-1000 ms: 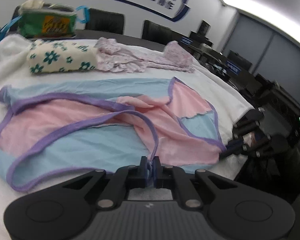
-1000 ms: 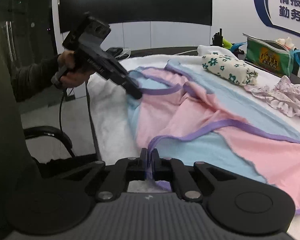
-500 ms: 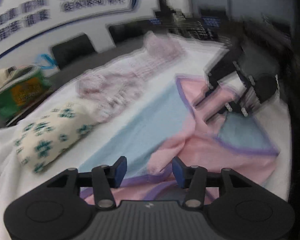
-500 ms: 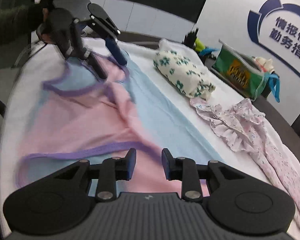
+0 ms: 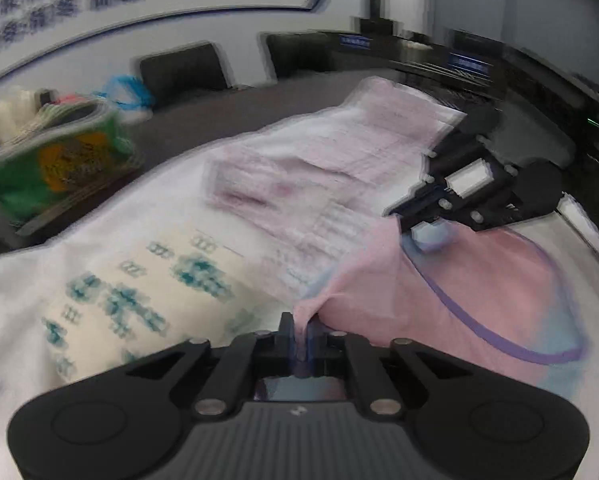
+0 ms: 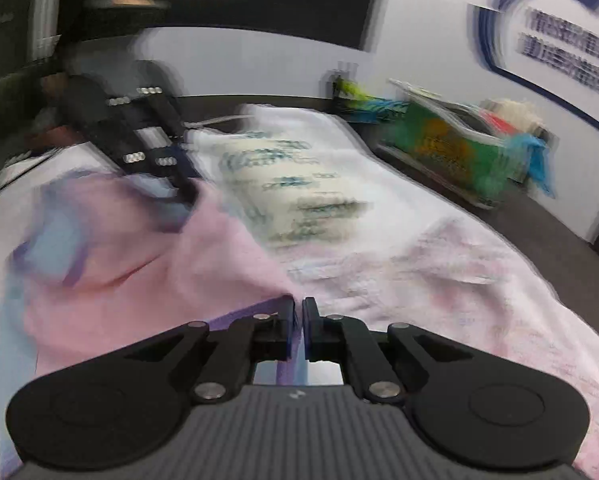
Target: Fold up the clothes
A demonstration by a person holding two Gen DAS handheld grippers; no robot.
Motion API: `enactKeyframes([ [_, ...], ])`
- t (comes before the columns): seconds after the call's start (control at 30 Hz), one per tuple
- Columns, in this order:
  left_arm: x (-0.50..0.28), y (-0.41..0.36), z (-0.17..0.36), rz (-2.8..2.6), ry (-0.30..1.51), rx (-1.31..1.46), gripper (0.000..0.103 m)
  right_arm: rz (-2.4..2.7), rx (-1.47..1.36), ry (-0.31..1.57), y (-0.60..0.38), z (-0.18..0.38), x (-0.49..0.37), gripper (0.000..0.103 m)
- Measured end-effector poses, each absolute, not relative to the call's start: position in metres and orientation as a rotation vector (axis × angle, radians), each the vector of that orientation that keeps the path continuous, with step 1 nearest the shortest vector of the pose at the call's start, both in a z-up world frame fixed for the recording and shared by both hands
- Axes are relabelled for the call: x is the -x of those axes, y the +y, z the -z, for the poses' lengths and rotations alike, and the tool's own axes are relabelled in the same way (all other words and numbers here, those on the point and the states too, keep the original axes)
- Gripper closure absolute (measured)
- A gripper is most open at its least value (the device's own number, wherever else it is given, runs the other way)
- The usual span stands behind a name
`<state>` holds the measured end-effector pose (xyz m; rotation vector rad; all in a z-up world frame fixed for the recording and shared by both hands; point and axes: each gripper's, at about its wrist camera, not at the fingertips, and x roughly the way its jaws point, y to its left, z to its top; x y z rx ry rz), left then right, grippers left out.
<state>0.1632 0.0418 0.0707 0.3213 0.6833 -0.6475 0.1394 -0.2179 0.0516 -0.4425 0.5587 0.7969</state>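
Observation:
The pink and light-blue garment (image 5: 479, 280) with purple trim lies bunched on the white-covered table. In the left wrist view my left gripper (image 5: 299, 322) has a fold of its pink cloth between the fingers, and the jaws are closing on it. My right gripper (image 6: 299, 306) has its jaws closing on the purple hem of the garment (image 6: 159, 264). Each gripper shows in the other's view: the right gripper (image 5: 413, 224) pinches a pale blue bit of cloth, and the left gripper (image 6: 187, 196) is held by a hand at the far left. Both views are blurred.
A folded floral bundle (image 5: 139, 292) and a frilly pink garment (image 5: 319, 168) lie just beyond the grippers on the white cover (image 5: 15, 300). A green bag (image 6: 451, 148) stands at the table's far edge. Dark chairs (image 5: 183, 68) line the wall.
Both grippers let go of the purple hem, opened, moved across the garment toward the floral bundle and frilly garment, and closed again on cloth. The garment is now more bunched.

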Motion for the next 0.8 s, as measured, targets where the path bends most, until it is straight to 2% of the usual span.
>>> enactKeyframes([
  [0.03, -0.172, 0.042, -0.069, 0.597, 0.687, -0.32, 0.07, -0.752, 0.432, 0.583, -0.216, -0.05, -0.154, 0.095],
  [0.07, -0.178, 0.043, -0.068, 0.551, 0.696, -0.319, 0.058, -0.688, 0.438, 0.606, -0.215, -0.046, -0.163, 0.089],
  [0.2, -0.145, 0.071, -0.076, 0.54, 0.668, -0.278, 0.056, -0.595, 0.405, 0.58, -0.235, -0.048, -0.154, 0.071],
  [0.33, -0.068, 0.103, -0.082, 0.634, 0.647, -0.237, 0.052, -0.739, 0.352, 0.549, -0.262, -0.054, -0.085, 0.064],
  [0.43, -0.003, 0.111, -0.063, 0.715, 0.617, -0.209, 0.041, -0.86, 0.375, 0.553, -0.267, -0.04, -0.017, 0.059],
  [0.57, 0.048, 0.094, -0.034, 0.769, 0.609, -0.245, 0.041, -0.845, 0.354, 0.579, -0.279, -0.022, 0.05, 0.056],
  [0.7, 0.053, 0.079, -0.017, 0.702, 0.571, -0.293, 0.041, -0.792, 0.32, 0.561, -0.291, -0.015, 0.081, 0.056],
  [0.73, 0.049, 0.078, -0.013, 0.687, 0.568, -0.303, 0.046, -0.794, 0.312, 0.549, -0.291, -0.012, 0.085, 0.057],
  [0.77, 0.045, 0.08, -0.009, 0.691, 0.58, -0.288, 0.061, -0.801, 0.307, 0.534, -0.29, -0.009, 0.087, 0.061],
  [0.8, 0.04, 0.084, -0.006, 0.703, 0.598, -0.262, 0.075, -0.797, 0.31, 0.536, -0.288, -0.006, 0.088, 0.074],
])
